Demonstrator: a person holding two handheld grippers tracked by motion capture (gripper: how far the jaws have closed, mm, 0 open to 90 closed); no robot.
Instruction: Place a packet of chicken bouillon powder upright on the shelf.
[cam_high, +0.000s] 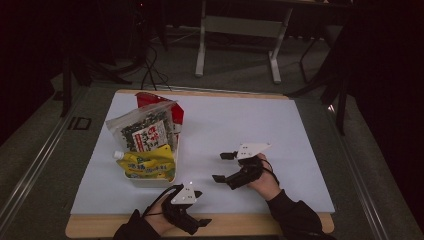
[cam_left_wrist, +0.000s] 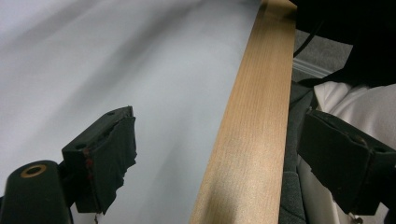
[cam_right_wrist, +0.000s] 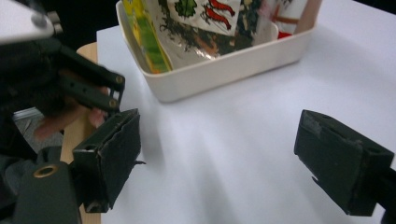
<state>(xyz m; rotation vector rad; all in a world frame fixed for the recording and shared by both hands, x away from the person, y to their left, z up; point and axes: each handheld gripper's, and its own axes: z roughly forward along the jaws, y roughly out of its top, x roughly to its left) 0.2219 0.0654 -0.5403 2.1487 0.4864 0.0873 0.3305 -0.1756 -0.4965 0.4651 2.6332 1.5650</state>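
Observation:
A white bin (cam_high: 150, 181) stands at the mat's left. It holds a yellow pouch (cam_high: 147, 164) with a white cap, a clear packet (cam_high: 145, 131) of dark flakes, and a red packet (cam_high: 150, 98) behind. My right gripper (cam_high: 220, 167) rests open on the mat to the right of the bin, with nothing between its jaws. In the right gripper view it (cam_right_wrist: 217, 158) faces the bin (cam_right_wrist: 224, 70). My left gripper (cam_high: 201, 207) hangs open over the table's wooden front edge (cam_left_wrist: 254, 130). Its jaws stand wide apart and empty (cam_left_wrist: 215, 154).
A white mat (cam_high: 240, 125) covers the wooden table. A desk frame (cam_high: 240, 30) and cables (cam_high: 150, 70) are on the floor beyond the far edge. Dark stands flank the table at left and right. The person's sleeves enter from the bottom.

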